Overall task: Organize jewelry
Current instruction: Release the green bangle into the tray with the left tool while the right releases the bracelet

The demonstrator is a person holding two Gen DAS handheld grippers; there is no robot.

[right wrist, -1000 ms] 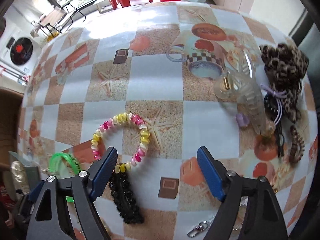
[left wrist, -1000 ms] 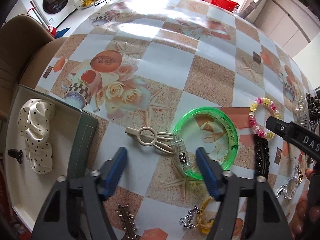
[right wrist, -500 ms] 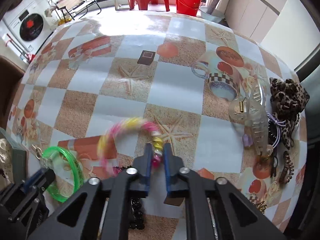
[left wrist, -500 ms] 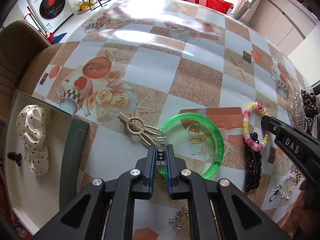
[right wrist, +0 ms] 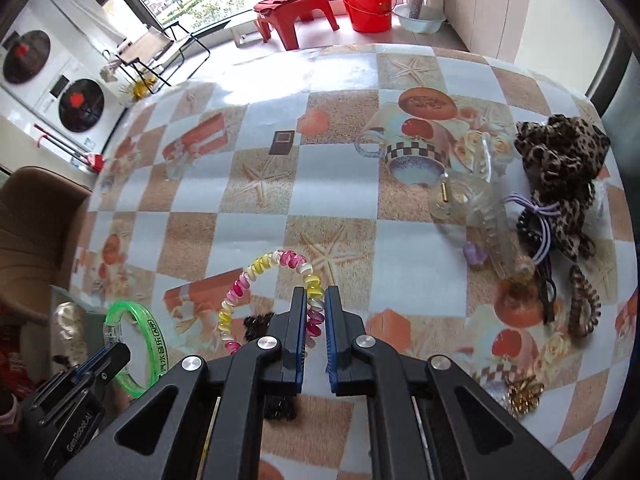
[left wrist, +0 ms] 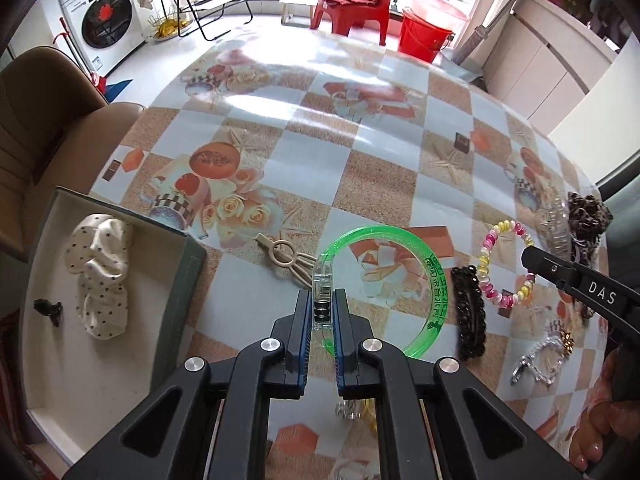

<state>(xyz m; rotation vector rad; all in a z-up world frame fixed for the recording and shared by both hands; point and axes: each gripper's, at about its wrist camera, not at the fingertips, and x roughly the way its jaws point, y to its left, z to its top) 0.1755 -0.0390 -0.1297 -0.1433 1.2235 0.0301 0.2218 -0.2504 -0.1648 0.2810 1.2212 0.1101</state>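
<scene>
The black hair clip is mostly covered in the right wrist view by the right gripper, with only a tuft beside the pink-and-yellow coil bracelet and a bit under the gripper's frame showing. In the left wrist view, a small clear and yellow trinket near the green bangle is largely hidden behind the left gripper and too indistinct to identify. The open box, to the bangle's left, runs off the picture's edge, and the person's fingers are cut off at the lower right corner.
</scene>
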